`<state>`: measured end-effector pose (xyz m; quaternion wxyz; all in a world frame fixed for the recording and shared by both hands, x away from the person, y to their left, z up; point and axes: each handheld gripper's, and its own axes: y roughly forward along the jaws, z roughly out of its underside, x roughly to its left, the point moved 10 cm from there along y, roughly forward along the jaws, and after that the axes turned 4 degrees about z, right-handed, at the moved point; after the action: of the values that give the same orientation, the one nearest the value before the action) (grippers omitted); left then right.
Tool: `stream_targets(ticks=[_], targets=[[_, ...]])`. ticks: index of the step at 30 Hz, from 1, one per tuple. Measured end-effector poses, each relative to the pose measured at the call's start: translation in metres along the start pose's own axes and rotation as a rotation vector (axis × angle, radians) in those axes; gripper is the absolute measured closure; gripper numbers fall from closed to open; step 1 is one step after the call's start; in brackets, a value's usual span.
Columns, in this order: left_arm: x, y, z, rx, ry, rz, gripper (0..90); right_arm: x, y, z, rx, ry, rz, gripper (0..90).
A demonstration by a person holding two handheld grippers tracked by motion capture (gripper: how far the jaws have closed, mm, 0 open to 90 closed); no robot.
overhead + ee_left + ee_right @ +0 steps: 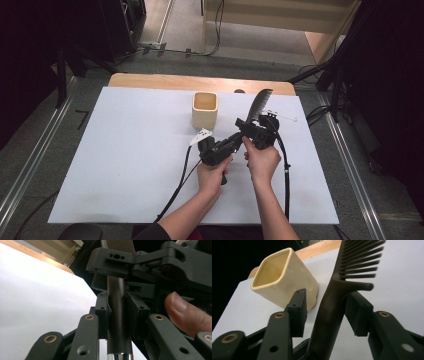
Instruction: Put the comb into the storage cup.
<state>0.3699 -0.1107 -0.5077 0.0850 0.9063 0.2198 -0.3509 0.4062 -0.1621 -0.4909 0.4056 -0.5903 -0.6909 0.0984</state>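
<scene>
Right now we see the left gripper [117,307] clamped on the dark comb [332,305] handle; right gripper [327,312] jaws straddle it higher up, left pad clear, not gripping. Cream square cup [284,277] stands just beyond-left of the right gripper on the white table [125,150].

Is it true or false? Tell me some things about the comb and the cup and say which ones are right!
1. The left hand-held gripper is clamped on the comb's handle. True.
2. The comb lies flat on the table. False: it is held up in the air.
3. The cup is cream-coloured. True.
4. The comb is inside the cup. False: it is beside the cup, outside it.
</scene>
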Motion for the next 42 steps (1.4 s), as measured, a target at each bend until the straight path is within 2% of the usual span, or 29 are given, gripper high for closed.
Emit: stream_targets(ticks=[6,11,16,26,31,38,42], targets=[[0.0013,-0.0010,0.0006,0.007,0.004,-0.001,73.3,-0.0018,-0.0018,-0.0019,-0.001,0.020,-0.007,59.0],[0.0013,-0.0003,0.0023,0.012,0.009,0.002,73.3,-0.0042,-0.0037,-0.0022,0.019,0.036,-0.022,65.5],[0.0015,-0.0011,0.0032,0.017,0.017,0.004,73.3,-0.0036,-0.0046,-0.0012,0.043,0.058,-0.041,67.0],[0.0009,-0.0017,0.0023,0.019,0.031,0.005,73.1,-0.0018,-0.0061,-0.0022,0.044,0.105,-0.076,68.8],[0.0008,-0.0014,0.0014,0.012,0.017,0.008,73.0,-0.0007,-0.0057,-0.0023,0.042,0.109,-0.086,69.1],[0.0011,-0.0018,0.0017,0.020,0.026,0.006,72.5,0.0002,-0.0057,-0.0024,0.039,0.114,-0.089,69.5],[0.0026,-0.0029,0.0003,0.021,0.041,-0.012,70.5,0.0012,-0.0058,-0.0023,0.036,0.107,-0.089,69.8]])
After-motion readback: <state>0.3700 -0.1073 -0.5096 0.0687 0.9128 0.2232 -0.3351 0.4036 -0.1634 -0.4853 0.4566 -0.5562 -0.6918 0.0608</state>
